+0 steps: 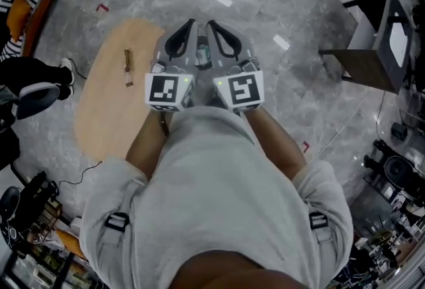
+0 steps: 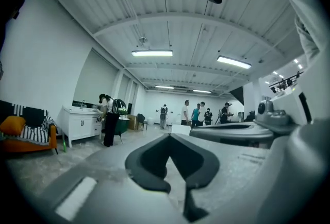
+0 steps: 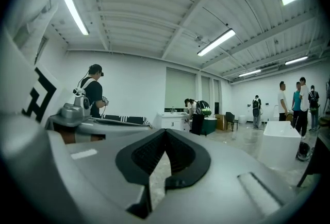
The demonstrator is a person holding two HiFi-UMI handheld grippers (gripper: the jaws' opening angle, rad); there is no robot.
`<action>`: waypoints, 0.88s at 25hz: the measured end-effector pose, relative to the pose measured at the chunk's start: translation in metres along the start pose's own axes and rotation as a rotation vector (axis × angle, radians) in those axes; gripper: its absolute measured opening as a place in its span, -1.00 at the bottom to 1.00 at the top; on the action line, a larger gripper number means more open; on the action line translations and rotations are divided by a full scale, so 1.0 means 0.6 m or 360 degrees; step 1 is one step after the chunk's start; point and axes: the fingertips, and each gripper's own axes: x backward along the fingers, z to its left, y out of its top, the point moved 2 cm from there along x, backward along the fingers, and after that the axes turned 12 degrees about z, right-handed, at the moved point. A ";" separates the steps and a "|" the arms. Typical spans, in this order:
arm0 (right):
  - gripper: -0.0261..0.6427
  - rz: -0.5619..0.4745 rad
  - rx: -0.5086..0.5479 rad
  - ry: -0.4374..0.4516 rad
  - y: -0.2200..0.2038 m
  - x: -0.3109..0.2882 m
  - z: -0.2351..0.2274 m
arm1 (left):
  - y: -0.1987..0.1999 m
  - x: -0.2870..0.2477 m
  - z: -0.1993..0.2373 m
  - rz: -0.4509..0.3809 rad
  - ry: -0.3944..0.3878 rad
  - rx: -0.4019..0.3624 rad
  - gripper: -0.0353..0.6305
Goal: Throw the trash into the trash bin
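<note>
One small brown stick-like scrap lies untouched on a beige oval rug spread over the grey marble floor. The left gripper and right gripper are held level, side by side above the rug's edge. Both pairs of jaws are pressed together and empty.

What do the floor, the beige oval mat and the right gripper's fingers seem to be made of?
Floor: polished grey stone or marble-look tile; it is veined and shows bright light reflections.
Mat: probably soft textile or foam; it is matte with no reflections, and I cannot tell which.
Fingers of the right gripper: grey hard plastic, with a black ribbed lining that looks rubbery.
</note>
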 end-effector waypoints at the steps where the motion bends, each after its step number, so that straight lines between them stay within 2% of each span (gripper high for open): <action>1: -0.90 -0.0004 -0.0006 -0.0010 0.001 0.006 -0.005 | 0.002 -0.004 -0.008 0.0002 -0.0012 -0.0007 -0.84; 6: -0.90 -0.0032 -0.0013 -0.0035 0.001 0.023 -0.017 | 0.003 -0.009 -0.035 0.0003 -0.0049 -0.0055 -0.84; 10: -0.90 -0.0037 -0.0008 0.0014 -0.001 0.033 -0.011 | -0.001 0.004 -0.043 0.0002 0.0007 -0.0029 -0.84; 16: -0.90 -0.0050 -0.0002 0.0175 -0.015 0.037 -0.008 | -0.020 0.027 -0.042 0.0030 0.0203 0.0025 -0.84; 22: -0.90 -0.0049 0.0066 0.0500 -0.013 -0.028 0.133 | -0.069 0.156 0.060 0.0066 0.0564 0.0101 -0.84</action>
